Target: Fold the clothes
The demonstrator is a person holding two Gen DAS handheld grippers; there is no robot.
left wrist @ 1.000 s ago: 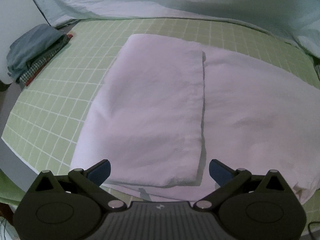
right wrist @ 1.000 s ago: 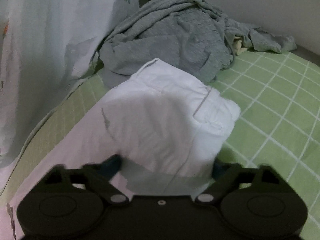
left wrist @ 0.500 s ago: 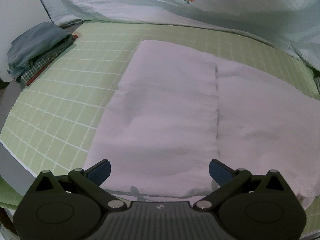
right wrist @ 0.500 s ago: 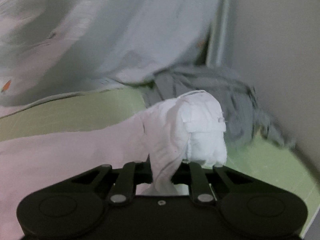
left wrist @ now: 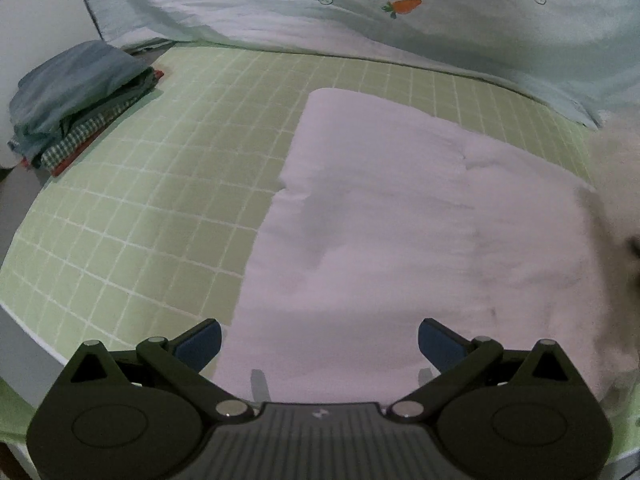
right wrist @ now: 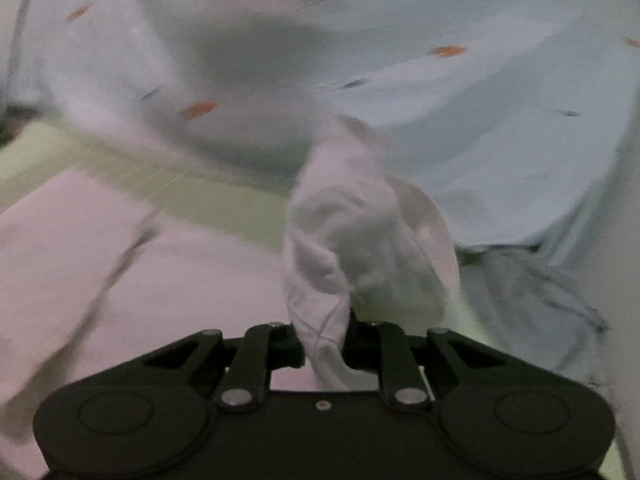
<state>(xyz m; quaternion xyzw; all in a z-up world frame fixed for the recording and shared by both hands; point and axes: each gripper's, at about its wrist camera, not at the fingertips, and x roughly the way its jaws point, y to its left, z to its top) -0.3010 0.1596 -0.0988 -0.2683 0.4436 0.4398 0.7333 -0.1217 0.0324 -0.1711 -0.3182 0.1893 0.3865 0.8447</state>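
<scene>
A white garment [left wrist: 400,216] lies spread flat on the green checked sheet [left wrist: 160,200]. My left gripper [left wrist: 319,343] is open and empty, hovering over the garment's near edge. My right gripper [right wrist: 325,340] is shut on a bunched end of the white garment [right wrist: 360,232] and holds it lifted above the bed. The rest of the garment [right wrist: 120,264] trails flat to the left in the right wrist view. The lifted end shows as a white blur at the right edge of the left wrist view [left wrist: 616,184].
A pale blue quilt [left wrist: 360,12] with carrot prints lies along the far side. A stack of folded clothes [left wrist: 76,96] sits at the far left corner. A grey garment [right wrist: 532,280] lies crumpled at the right.
My right gripper has closed on the garment's end, lifted it and swung left with it. The left gripper has shifted left, still open.
</scene>
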